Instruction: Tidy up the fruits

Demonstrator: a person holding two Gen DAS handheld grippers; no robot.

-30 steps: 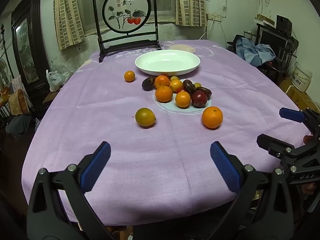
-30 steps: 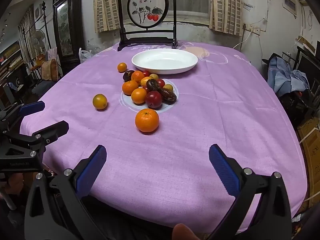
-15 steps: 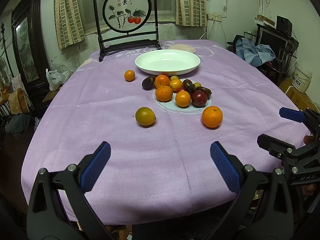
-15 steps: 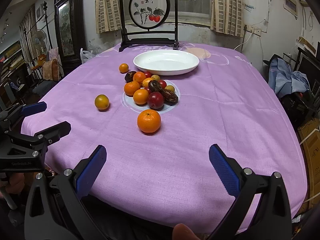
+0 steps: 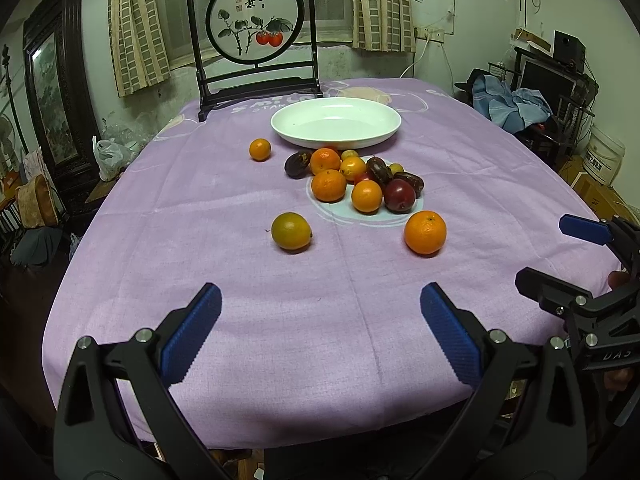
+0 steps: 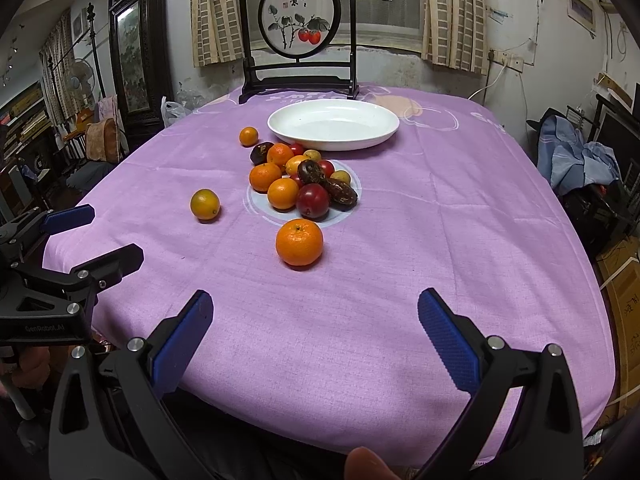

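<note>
The white plate [image 5: 336,122] sits empty at the far side of the bench [image 5: 200,272], with the fruit pile [image 5: 356,180] just before it and a lone orange [image 6: 299,242] nearer. Both the left gripper [image 5: 320,316] and right gripper [image 6: 314,320] hover with jaws spread, holding nothing, slightly closer to the fruit than before.

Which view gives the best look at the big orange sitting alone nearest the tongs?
The right wrist view: the big orange lies near the middle, just ahead of the open right tongs, stem dimple visible. The left wrist view shows the same orange off to the right, slightly smaller, unobstructed.
</note>
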